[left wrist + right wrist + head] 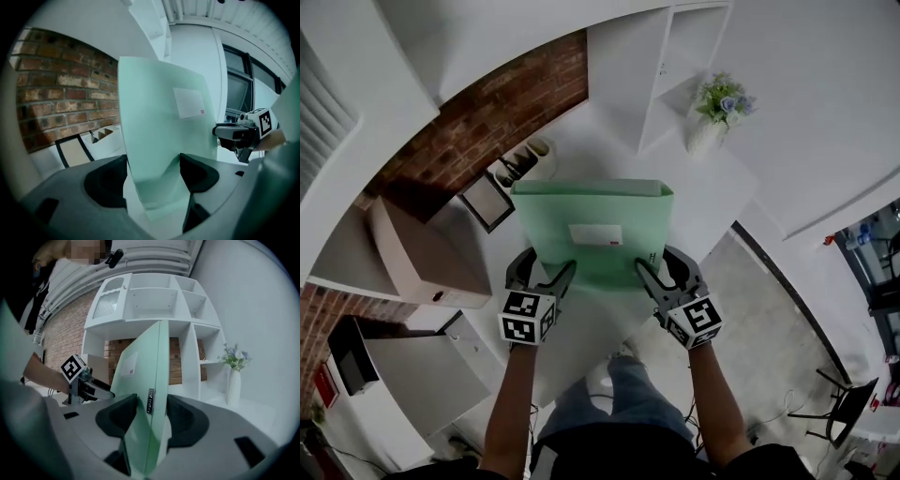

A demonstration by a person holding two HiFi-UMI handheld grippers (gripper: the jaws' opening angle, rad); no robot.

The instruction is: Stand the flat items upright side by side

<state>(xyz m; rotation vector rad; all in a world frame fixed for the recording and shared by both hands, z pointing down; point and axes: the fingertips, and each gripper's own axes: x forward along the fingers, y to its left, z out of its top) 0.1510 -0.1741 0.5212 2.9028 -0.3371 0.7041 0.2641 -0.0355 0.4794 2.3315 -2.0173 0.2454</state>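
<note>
Green folder (592,230) — left gripper (548,263) and right gripper (656,259) fingers seemingly tight on its lower corners.

Folder (592,230) hanging above table (581,342) between left gripper (551,267) and right gripper (656,262); vase (708,133) standing behind, to right.

No word, brand or number can be read anywhere in these views. The green folder (591,220) carries a white label (595,234) with a small red mark in one corner. On its narrow edge is a dark strip (149,401) of tiny pale print, and the print on both is too small to make out. The cube (528,317) on the left hand-held gripper (551,260) and the cube (698,321) on the right hand-held gripper (654,259) bear black-and-white square markers (521,303), which are blocky code patterns, not letters or digits.
</note>
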